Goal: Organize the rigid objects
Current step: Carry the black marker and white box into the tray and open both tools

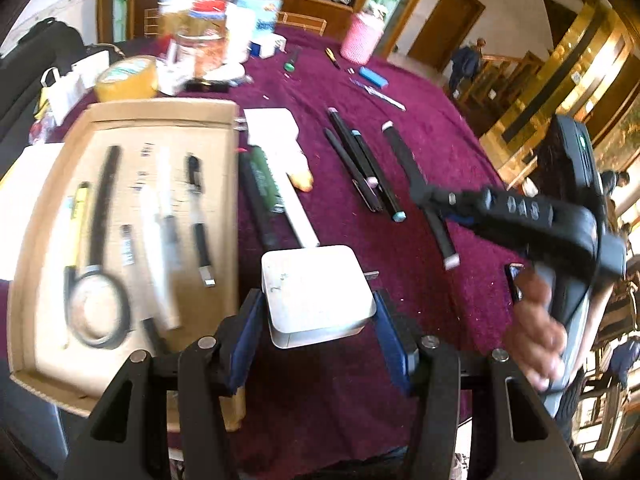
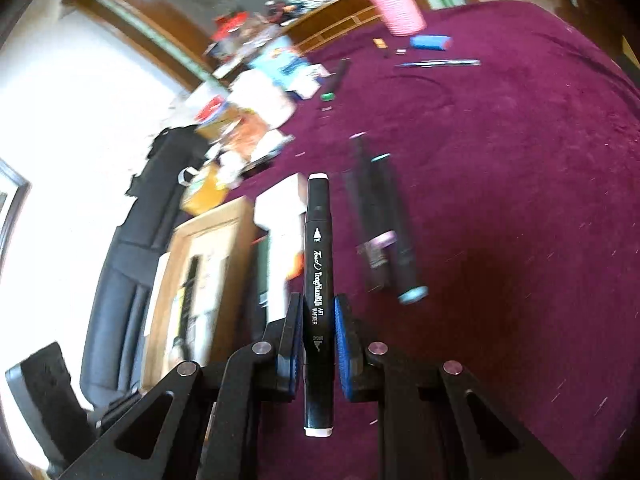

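My left gripper (image 1: 316, 298) is shut on a white square power adapter (image 1: 316, 280), its blue pads against the adapter's two sides, just right of an open cardboard tray (image 1: 160, 114). The tray holds a magnifying glass (image 1: 96, 308), pens and a white tube. My right gripper (image 2: 318, 300) is shut on a black art marker (image 2: 318, 240) that points forward over the purple tablecloth (image 2: 520, 200). The left wrist view also shows this right gripper (image 1: 424, 198), at the right with the marker (image 1: 400, 152) slanting through it and a hand (image 1: 536, 320) on its handle.
Several black markers (image 1: 360, 168) lie loose on the cloth. A white flat piece (image 1: 276, 132) and a green pen (image 1: 264, 176) lie beside the tray. At the back stand a yellow tape roll (image 1: 126, 78), jars and boxes, a pink cylinder (image 1: 362, 38) and a blue item (image 1: 374, 76).
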Action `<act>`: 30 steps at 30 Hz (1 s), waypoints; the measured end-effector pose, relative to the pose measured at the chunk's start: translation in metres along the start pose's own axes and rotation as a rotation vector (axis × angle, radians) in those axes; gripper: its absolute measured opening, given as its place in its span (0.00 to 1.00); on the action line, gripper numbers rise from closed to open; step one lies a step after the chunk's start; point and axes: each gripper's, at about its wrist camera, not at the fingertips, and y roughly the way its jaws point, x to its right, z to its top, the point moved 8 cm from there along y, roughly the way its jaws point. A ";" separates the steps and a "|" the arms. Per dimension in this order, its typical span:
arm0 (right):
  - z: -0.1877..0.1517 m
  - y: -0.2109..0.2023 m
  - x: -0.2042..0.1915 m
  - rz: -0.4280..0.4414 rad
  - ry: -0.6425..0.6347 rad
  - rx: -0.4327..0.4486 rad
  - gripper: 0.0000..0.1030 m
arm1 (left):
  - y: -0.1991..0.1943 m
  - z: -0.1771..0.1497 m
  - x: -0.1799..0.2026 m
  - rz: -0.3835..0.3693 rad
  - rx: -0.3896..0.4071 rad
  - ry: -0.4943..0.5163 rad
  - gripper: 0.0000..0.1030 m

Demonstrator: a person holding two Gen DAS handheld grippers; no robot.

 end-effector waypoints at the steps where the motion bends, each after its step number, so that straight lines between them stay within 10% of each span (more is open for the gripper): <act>1: -0.004 0.001 -0.007 0.009 -0.009 -0.005 0.14 | -0.009 0.000 -0.008 -0.001 0.015 -0.012 0.52; 12: -0.056 0.063 -0.107 0.094 -0.134 -0.154 0.14 | -0.058 0.025 -0.130 0.093 0.144 -0.184 0.52; 30: -0.025 0.152 -0.129 -0.013 -0.127 -0.233 0.15 | 0.001 0.098 -0.214 0.143 0.061 -0.217 0.51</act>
